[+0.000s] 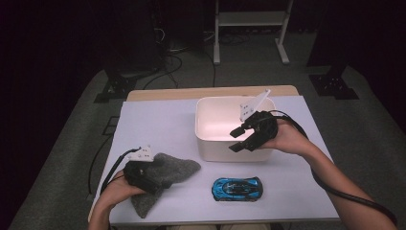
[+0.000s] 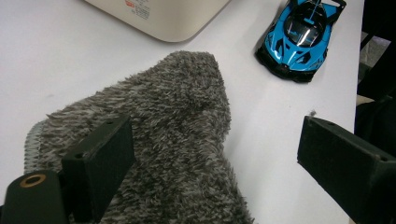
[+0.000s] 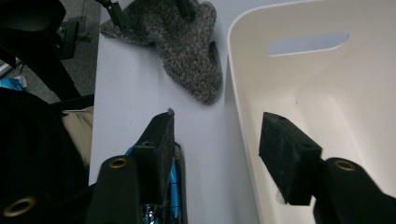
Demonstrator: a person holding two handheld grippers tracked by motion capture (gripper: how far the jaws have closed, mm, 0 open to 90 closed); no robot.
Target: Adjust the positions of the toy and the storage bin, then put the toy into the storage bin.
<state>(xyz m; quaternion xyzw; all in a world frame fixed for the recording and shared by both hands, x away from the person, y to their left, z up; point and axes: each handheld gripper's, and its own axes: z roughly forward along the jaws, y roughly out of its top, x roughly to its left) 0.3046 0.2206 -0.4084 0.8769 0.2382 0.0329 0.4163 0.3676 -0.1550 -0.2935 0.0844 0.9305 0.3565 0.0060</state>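
Right gripper (image 1: 242, 138) hangs over the near rim of the white bin (image 1: 210, 143), its jaws parted with nothing between them, one over the bin's hollow. Left gripper (image 1: 158, 179) has its jaws spread wide (one pad resting on the fuzz) over the grey fluffy cloth (image 1: 167, 175). Between both grippers, nearer the person, sits the blue toy car (image 1: 237, 188).

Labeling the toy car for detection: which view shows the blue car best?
High view: the whole blue car lies side-on on the white table, unobstructed. The left gripper view shows it close but cropped at the top edge. The right gripper view shows a blue sliver behind a jaw.
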